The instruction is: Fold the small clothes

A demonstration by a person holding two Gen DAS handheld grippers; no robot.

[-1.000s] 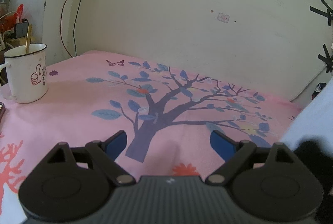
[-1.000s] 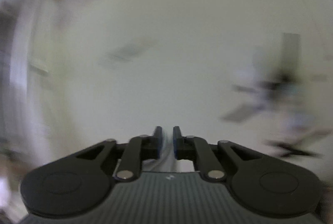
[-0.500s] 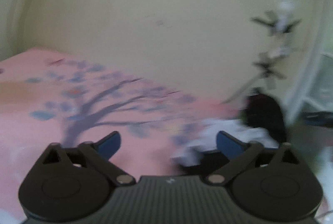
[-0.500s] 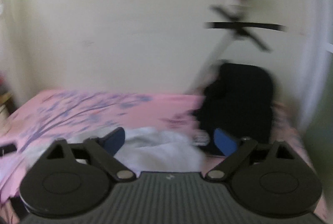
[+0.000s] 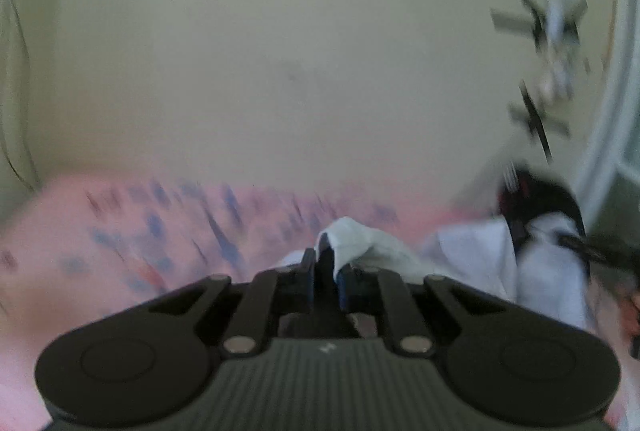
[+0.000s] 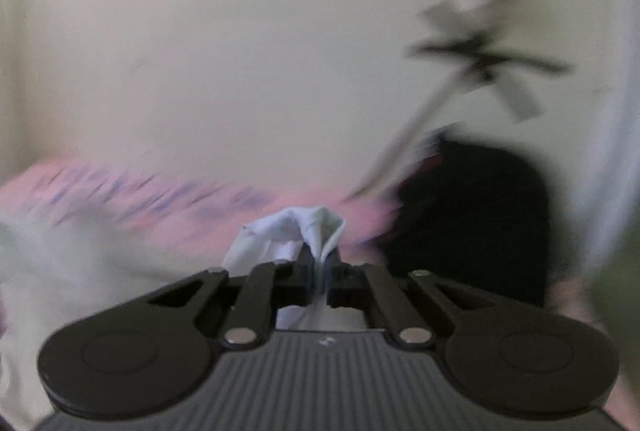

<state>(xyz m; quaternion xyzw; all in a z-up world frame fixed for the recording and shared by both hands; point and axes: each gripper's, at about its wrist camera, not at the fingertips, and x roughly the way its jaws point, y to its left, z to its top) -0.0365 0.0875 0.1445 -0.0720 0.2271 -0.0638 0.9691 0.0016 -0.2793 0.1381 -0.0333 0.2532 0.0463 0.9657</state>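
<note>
Where both stood apart half a second ago, left gripper [image 5: 325, 281] and right gripper [image 6: 318, 281] jaws have just closed, each now clamping the crumpled white cotton garment [image 5: 360, 243] at 12 o'clock.

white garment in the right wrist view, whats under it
Under the lifted white garment lies the pink patterned sheet, blurred. The right hand-held gripper pinches a fold; whatever is directly beneath the bunched cloth is covered.

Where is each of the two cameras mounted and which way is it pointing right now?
Left wrist view: sits on the left gripper, looking forward and slightly down over the pink sheet toward the cream wall; its jaws pinch white cloth.
Right wrist view: sits on the right gripper, facing the same wall; its jaws pinch white cloth, with a black bag on the right.
Shared: white cloth, pink sheet, wall.
</note>
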